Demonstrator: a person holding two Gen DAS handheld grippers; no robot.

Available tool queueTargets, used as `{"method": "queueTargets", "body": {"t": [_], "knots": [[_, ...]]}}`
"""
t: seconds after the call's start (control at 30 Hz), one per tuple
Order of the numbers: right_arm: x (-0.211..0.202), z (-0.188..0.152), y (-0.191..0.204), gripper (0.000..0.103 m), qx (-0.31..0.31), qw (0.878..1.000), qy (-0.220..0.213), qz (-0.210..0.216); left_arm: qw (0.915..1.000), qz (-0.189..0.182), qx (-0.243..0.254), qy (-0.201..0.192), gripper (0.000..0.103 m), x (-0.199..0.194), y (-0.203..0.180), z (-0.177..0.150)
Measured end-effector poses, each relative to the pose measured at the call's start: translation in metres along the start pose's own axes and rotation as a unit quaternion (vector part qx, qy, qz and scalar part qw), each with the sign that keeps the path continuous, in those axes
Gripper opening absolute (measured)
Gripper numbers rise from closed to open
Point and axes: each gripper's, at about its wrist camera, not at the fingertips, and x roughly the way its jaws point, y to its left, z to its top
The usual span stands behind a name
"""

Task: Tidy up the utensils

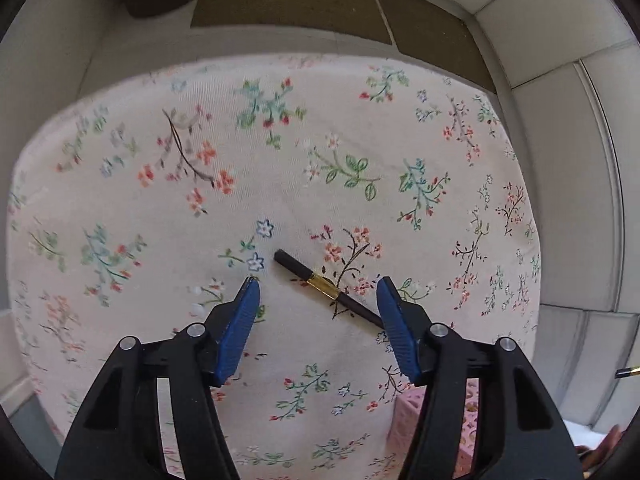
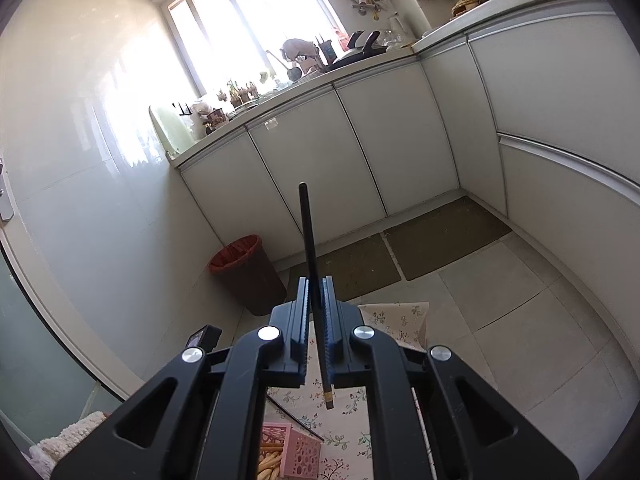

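Left gripper (image 1: 318,286) hung wide open over the floral tablecloth (image 1: 160,200), jaws straddling a black chopstick with gold band (image 1: 326,284) lying diagonally at lower centre of the left view, not yet touching it. Right gripper (image 2: 316,300) was clamped tight on a second black chopstick (image 2: 308,236), held upright, tip up at frame centre, gold end hanging below the jaws. Pink perforated holder (image 2: 298,450) sat at bottom centre of the right view, something pale inside. Looked like mid-collection: the left needed to drop and close on the lying stick, the right to carry its stick down into the holder.
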Motion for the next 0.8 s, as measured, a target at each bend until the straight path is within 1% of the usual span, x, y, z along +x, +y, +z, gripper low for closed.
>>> {"method": "queueTargets", "body": {"t": [0.07, 0.1, 0.13, 0.17, 0.2, 0.23, 0.3, 0.37, 0.47, 0.57, 0.67, 0.7, 0.77, 0.8], "knots": [[0.003, -0.001, -0.001, 0.008, 0.008, 1.0, 0.002, 0.0, 0.9999, -0.004, 0.004, -0.012, 0.055, -0.004, -0.001, 0.002], [0.005, -0.001, -0.002, 0.008, 0.01, 1.0, 0.004, -0.001, 0.9998, 0.008, 0.011, -0.014, 0.048, -0.005, -0.003, 0.002], [0.006, -0.002, -0.002, 0.008, 0.011, 1.0, 0.005, -0.002, 0.9989, 0.032, 0.029, -0.017, 0.033, -0.004, -0.009, 0.001], [0.007, -0.003, -0.003, 0.008, 0.012, 1.0, 0.006, -0.003, 0.9952, 0.073, 0.062, -0.02, 0.026, -0.002, -0.018, -0.002], [0.007, -0.003, -0.003, 0.008, 0.012, 1.0, 0.008, -0.005, 0.9934, 0.076, 0.083, -0.022, 0.024, -0.001, -0.024, -0.006], [0.008, -0.004, -0.002, 0.008, 0.01, 1.0, 0.01, -0.007, 0.9932, 0.065, 0.095, -0.016, 0.019, 0.0, -0.028, -0.009], [0.009, -0.005, 0.0, 0.008, 0.006, 1.0, 0.012, -0.011, 0.9938, 0.043, 0.102, -0.014, 0.015, 0.0, -0.034, -0.012], [0.011, -0.005, 0.001, 0.008, 0.008, 1.0, 0.014, -0.012, 0.9935, 0.022, 0.109, -0.024, 0.0, 0.0, -0.039, -0.01], [0.01, -0.003, 0.003, 0.008, 0.001, 1.0, 0.015, -0.017, 0.9909, 0.03, 0.125, -0.041, 0.0, -0.002, -0.047, -0.002], [0.007, 0.0, 0.002, 0.008, -0.004, 1.0, 0.009, -0.018, 0.99, 0.033, 0.13, -0.043, 0.0, -0.017, -0.041, 0.005], [0.002, 0.002, -0.005, 0.008, 0.01, 1.0, 0.001, -0.006, 0.9879, 0.056, 0.142, -0.027, 0.0, -0.042, -0.034, 0.008], [0.001, 0.003, -0.008, 0.008, 0.014, 1.0, -0.001, -0.004, 0.9883, 0.06, 0.14, -0.011, 0.0, -0.051, -0.029, 0.011], [0.0, 0.004, -0.014, 0.008, 0.024, 1.0, 0.001, 0.007, 0.9886, 0.072, 0.125, 0.045, 0.011, -0.061, -0.031, 0.012], [-0.001, 0.005, -0.018, 0.008, 0.029, 0.999, 0.001, 0.013, 0.9879, 0.087, 0.108, 0.071, 0.029, -0.067, -0.035, 0.014]]}}
